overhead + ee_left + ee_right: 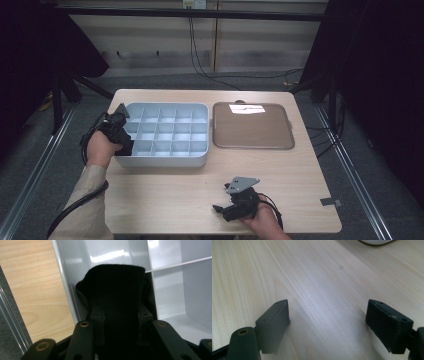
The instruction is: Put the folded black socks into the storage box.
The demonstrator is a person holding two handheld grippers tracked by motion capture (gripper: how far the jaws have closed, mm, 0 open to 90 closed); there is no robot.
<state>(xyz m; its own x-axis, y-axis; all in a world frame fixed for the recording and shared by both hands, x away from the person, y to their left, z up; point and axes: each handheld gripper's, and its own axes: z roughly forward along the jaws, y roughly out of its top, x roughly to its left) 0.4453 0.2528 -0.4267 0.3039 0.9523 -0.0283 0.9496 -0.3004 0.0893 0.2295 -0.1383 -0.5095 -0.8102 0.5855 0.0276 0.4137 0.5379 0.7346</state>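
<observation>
Organiser: rigid plastic, likely light; take by rim.
Left tool: at organiser's left wall; jaw state indiscernible.
Right tool: spread, empty, over table.

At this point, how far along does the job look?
Early. Nothing looks placed: the visible compartments of the grey divided box are bare, as is the brown tray. In hand: the left tongs, closed, reach into its left-edge compartment. The right tongs wait open over the table.
</observation>
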